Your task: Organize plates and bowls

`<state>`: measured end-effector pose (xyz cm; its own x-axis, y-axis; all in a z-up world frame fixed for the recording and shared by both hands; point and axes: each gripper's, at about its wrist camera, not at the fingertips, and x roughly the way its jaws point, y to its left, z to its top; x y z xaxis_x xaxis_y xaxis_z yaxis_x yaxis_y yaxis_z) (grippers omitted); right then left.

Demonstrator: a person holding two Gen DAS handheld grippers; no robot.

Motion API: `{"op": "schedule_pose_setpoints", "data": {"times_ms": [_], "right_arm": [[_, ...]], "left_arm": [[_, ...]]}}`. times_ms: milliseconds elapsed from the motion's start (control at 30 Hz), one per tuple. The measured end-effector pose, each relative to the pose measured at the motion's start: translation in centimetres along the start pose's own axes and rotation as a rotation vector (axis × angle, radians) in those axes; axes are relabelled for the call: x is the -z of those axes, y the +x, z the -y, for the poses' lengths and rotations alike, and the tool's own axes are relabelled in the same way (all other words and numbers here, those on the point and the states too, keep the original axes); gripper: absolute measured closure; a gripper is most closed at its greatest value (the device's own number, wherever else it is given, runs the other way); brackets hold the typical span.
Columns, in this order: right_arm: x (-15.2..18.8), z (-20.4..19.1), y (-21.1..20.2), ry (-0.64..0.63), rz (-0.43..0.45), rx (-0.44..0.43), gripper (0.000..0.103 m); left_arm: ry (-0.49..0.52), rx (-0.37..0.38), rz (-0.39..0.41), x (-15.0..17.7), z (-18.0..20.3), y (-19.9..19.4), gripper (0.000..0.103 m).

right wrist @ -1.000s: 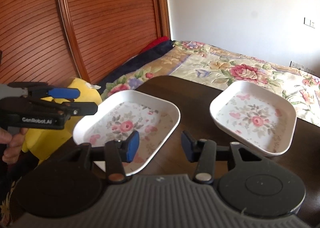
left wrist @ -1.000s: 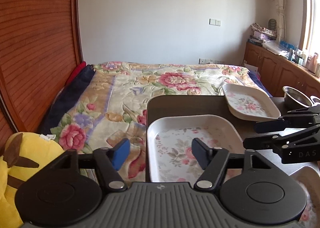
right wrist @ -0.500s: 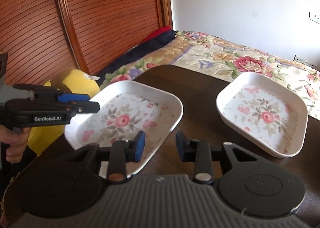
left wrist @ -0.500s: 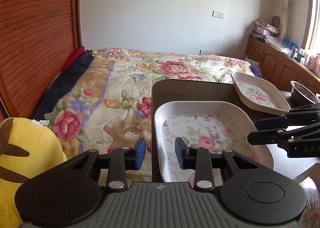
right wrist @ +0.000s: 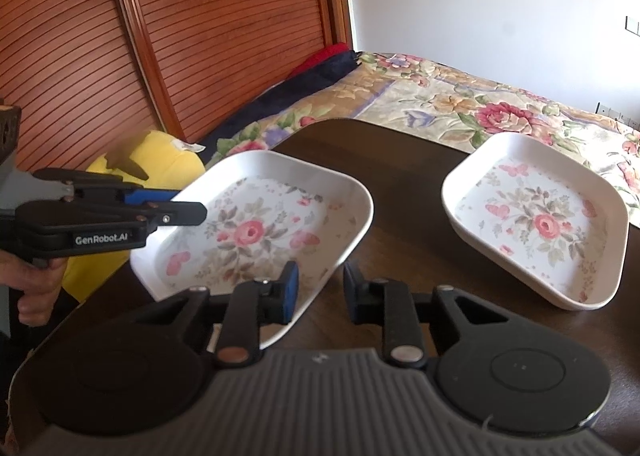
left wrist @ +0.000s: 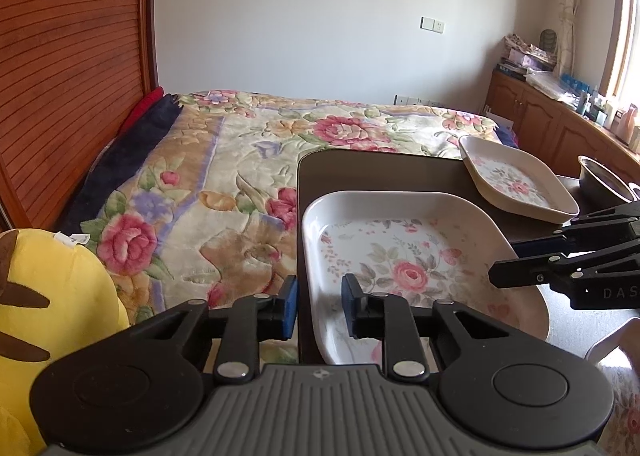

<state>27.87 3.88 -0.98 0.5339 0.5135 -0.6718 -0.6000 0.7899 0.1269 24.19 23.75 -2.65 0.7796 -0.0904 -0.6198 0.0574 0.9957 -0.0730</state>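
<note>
The near edge of the closer floral plate (left wrist: 404,256) disappears behind the left hand-held gripper (left wrist: 319,306), so whether its pads actually touch the rim, can't tell. Same deal in the right wrist view: the right hand-held gripper (right wrist: 318,292) covers that plate's near corner. The metal bowl (left wrist: 604,179) off to the right is half hidden behind the other gripper's fingers. Only a bit of the person's hand (right wrist: 34,288) shows at the left edge. Stuff on the far cabinet (left wrist: 560,83) is too small to make out.
</note>
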Motion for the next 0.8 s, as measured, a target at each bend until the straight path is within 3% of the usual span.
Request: {"op": "schedule_pose_setpoints", "data": {"times_ms": [333, 433, 800], "right_arm": [[0.2, 0.1, 0.2, -0.001, -0.008, -0.007, 0.081], [0.1, 0.1, 0.3, -0.002, -0.009, -0.006, 0.082], [0.3, 0.3, -0.1, 0.009, -0.006, -0.004, 0.083]], "left_arm": [[0.005, -0.007, 0.004, 0.1, 0.1, -0.1, 0.08], [0.005, -0.008, 0.004, 0.1, 0.1, -0.1, 0.086], [-0.023, -0.004, 0.005, 0.0, 0.6, -1.2, 0.086]]}}
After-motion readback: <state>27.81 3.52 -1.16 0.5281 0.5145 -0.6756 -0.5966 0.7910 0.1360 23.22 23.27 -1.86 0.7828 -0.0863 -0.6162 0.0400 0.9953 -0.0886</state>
